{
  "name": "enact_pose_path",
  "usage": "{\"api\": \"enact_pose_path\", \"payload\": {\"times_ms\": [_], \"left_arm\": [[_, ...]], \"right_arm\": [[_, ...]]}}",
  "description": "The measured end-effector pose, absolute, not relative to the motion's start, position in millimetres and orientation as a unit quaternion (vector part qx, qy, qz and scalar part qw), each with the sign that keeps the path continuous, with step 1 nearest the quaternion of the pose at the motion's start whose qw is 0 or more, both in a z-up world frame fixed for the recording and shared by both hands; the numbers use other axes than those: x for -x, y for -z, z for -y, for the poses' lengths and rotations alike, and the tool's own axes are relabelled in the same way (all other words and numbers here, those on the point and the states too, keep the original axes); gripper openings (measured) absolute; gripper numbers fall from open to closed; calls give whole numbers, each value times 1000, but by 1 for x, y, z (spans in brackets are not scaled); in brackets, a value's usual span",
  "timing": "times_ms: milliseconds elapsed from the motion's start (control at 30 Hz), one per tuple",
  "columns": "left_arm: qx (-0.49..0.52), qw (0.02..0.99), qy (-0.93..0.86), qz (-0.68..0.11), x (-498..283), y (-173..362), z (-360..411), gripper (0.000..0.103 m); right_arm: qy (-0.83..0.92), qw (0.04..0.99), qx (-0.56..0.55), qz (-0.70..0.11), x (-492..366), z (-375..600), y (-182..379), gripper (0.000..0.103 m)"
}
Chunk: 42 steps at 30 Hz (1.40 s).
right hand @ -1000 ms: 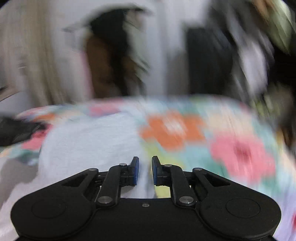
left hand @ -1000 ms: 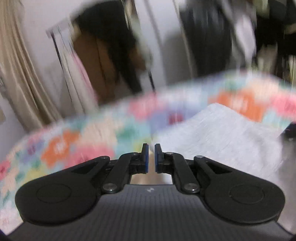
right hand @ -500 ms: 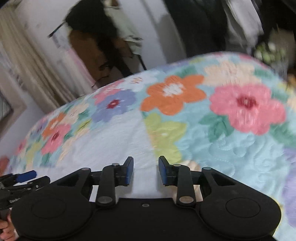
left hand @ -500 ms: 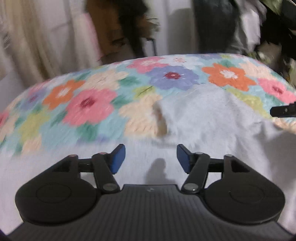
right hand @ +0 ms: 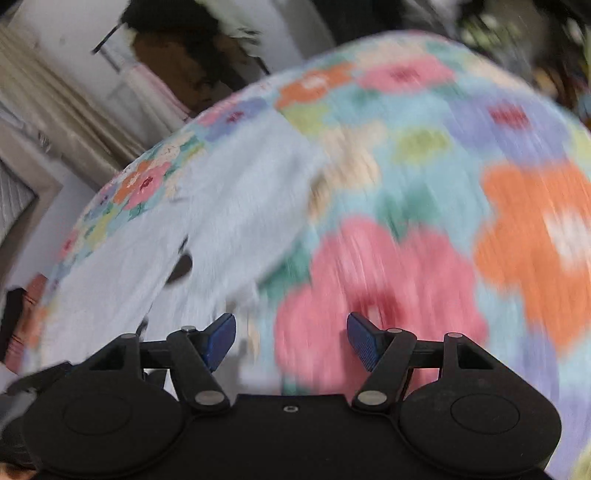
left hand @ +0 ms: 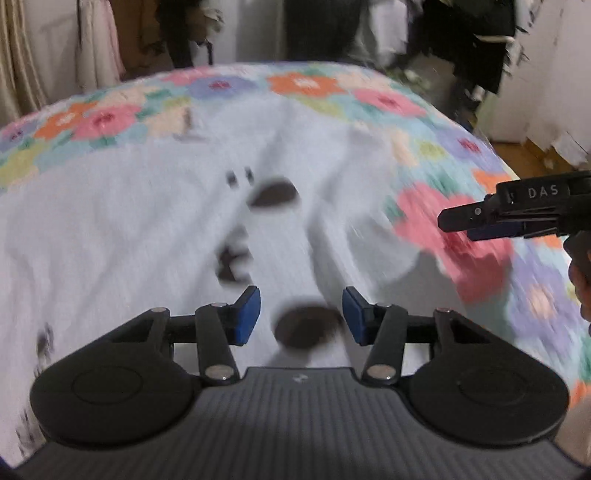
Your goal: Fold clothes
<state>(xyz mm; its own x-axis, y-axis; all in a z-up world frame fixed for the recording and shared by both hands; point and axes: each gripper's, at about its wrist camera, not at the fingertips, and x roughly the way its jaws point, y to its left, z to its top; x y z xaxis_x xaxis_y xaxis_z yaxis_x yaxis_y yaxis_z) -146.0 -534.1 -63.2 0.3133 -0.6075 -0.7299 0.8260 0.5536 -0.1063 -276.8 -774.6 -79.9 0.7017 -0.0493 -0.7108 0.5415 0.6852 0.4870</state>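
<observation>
A white garment [left hand: 129, 221] with dark printed marks lies spread on a floral quilt [left hand: 461, 147]. My left gripper [left hand: 301, 314] hovers over its near part. The jaws stand apart and are closing, with only the cloth below them and nothing pinched. In the left wrist view my right gripper [left hand: 461, 225] reaches in from the right, above a pink flower just off the garment's right edge. In the right wrist view the right gripper [right hand: 291, 339] has its jaws opening and empty over the quilt [right hand: 406, 184], and the garment [right hand: 221, 206] lies to its left. Both views are blurred.
Hanging clothes [left hand: 177, 33] and beige curtains [left hand: 18, 62] stand behind the bed. Wooden floor [left hand: 524, 158] shows past the quilt's right edge. A person's hand [left hand: 580, 284] holds the right gripper's handle at the right edge.
Both grippers were shut a second ago and now stand apart. Both views have swept across the bed, bringing the garment's printed part under the left gripper and the right gripper into the left wrist view.
</observation>
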Motion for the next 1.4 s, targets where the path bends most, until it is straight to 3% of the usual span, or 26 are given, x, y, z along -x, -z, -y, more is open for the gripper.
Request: {"api": "enact_pose_path", "payload": {"times_ms": [433, 633, 667, 700, 733, 900, 1033, 1167, 1267, 1400], "left_arm": [[-110, 832, 372, -396, 187, 83, 451, 49], [-82, 843, 348, -403, 183, 82, 417, 49], [-80, 845, 347, -399, 184, 81, 413, 49], [-78, 846, 345, -399, 184, 82, 409, 49], [-77, 847, 343, -400, 183, 82, 405, 49], [-66, 849, 341, -399, 184, 81, 390, 49], [-81, 850, 339, -395, 185, 83, 382, 49], [-89, 844, 335, -409, 183, 94, 379, 49], [-95, 842, 336, -411, 182, 97, 380, 50], [-96, 842, 338, -408, 183, 98, 380, 52]], "right_arm": [[101, 818, -442, -353, 290, 756, 116, 72], [104, 844, -367, -376, 258, 743, 122, 71], [105, 847, -362, -376, 258, 743, 121, 62], [100, 851, -347, -380, 257, 739, 120, 27], [88, 856, -332, -387, 255, 735, 117, 9], [131, 908, -130, -376, 271, 686, 70, 7], [195, 917, -147, -315, 301, 677, 36, 5], [236, 887, -70, -392, 278, 662, 54, 5], [235, 855, -103, -451, 259, 678, 83, 7], [249, 837, -225, -432, 273, 716, 89, 11]]}}
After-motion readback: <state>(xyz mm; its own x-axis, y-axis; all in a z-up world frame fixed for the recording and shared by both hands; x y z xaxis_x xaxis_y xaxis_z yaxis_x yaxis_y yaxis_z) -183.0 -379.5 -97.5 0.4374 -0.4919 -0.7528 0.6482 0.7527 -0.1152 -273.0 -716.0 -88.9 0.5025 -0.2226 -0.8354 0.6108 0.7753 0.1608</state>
